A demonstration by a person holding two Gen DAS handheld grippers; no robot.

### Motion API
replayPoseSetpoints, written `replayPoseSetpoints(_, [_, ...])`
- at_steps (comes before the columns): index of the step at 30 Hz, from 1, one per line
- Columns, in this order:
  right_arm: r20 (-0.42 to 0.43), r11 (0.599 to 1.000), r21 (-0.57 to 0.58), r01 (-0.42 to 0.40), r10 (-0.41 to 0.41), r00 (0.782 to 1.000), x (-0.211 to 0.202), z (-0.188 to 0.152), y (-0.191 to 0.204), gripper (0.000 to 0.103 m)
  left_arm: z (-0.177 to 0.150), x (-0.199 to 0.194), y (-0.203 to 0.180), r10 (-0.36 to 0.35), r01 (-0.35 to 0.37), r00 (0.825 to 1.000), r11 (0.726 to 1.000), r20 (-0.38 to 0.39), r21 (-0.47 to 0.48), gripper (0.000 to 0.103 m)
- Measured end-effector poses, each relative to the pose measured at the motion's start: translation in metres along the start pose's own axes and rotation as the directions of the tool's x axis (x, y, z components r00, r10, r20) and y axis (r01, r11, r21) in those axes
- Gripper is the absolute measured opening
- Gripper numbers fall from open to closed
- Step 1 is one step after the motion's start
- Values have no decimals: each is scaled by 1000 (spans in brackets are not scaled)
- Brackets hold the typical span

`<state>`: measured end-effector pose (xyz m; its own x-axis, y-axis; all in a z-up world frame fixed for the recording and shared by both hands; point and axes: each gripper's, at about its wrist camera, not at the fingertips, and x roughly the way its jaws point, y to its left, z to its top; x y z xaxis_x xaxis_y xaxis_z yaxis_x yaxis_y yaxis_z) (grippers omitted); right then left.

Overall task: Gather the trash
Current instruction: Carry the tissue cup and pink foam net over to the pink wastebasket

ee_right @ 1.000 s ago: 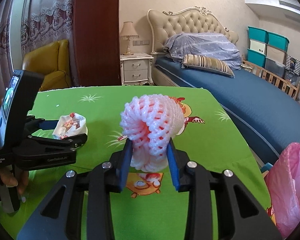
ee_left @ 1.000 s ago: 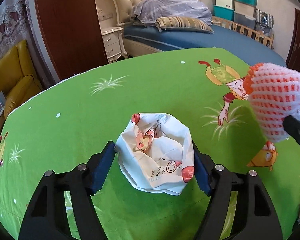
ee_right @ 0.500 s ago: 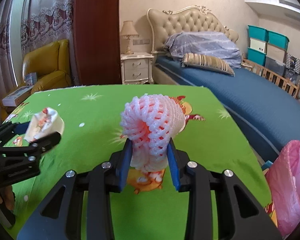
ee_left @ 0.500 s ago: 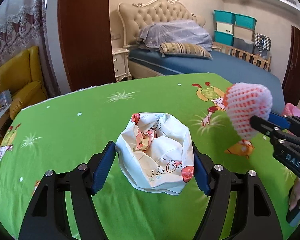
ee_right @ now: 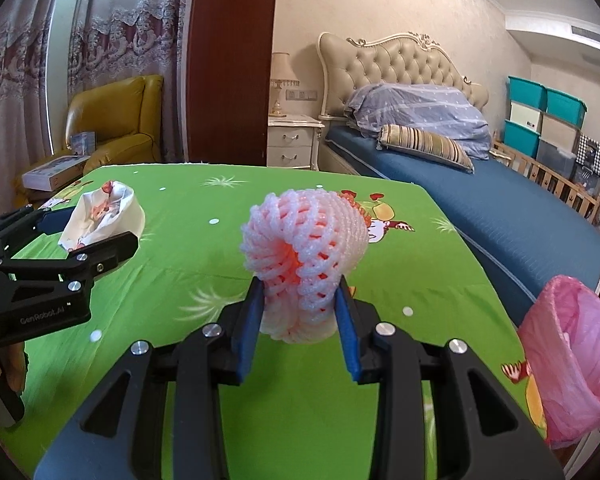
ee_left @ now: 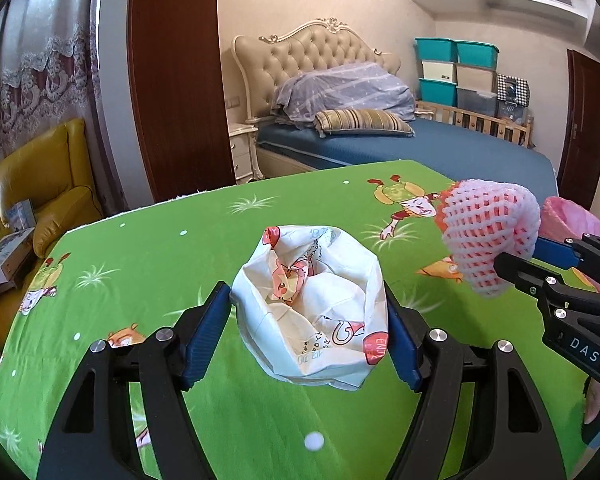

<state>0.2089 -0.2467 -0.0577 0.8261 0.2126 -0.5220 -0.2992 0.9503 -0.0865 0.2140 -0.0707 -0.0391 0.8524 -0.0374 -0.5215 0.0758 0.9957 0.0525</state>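
Both grippers have shifted twd pink bin bag point(ee_right: 568, 364), lower right: left gripper point(ee_left: 308, 312) clamps crumpled wrapper point(ee_left: 312, 304), right gripper point(ee_right: 300, 320) clamps foam net point(ee_right: 304, 248). Drop-off next.

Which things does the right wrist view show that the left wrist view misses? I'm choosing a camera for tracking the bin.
Only the right wrist view shows the bedside lamp and the open mouth of the pink-lined bin. Only the left wrist view shows the dark door. Both show the crumpled paper cup in the left tool, and the foam fruit net in the right tool.
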Motion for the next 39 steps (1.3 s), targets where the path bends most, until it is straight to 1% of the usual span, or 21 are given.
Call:
replayPoseSetpoints(3, [12,1000,-12,6,-5,1000,-13,-6,3,35,-7,-9,-4,-3,3,1000,1000,7,10,69])
replayPoseSetpoints(8, [18,1000,-11,-9,10,1000,-32,-15,3,35,-18,-19,-6,-3,3,1000,1000,15,11,69])
replayPoseSetpoints(15, [24,1000,-26,-5,6,1000,-50,-23,4,35,-28,-32,-12,-5,4,1000,1000,30,13,69])
replayPoseSetpoints(20, [34,1000,-27,8,-8,999,-61,-28,-3,35,-33,-42,-18,-8,7,999,1000,52,19,69])
replayPoseSetpoints(24, [53,1000,-20,8,-7,999,-75,-34,-8,35,-34,-48,-23,-26,24,997,999,75,31,69])
replayPoseSetpoints(29, [69,999,-12,32,-31,997,-89,-42,-13,35,-35,-55,-38,-57,52,995,997,82,64,69])
replayPoseSetpoints(34, [77,998,26,50,-52,996,-102,-53,-30,35,-32,-61,-56,-81,71,992,991,92,113,69])
replayPoseSetpoints(39, [85,996,51,68,-72,994,-110,-59,-45,35,-32,-62,-72,-104,90,991,985,84,149,69])
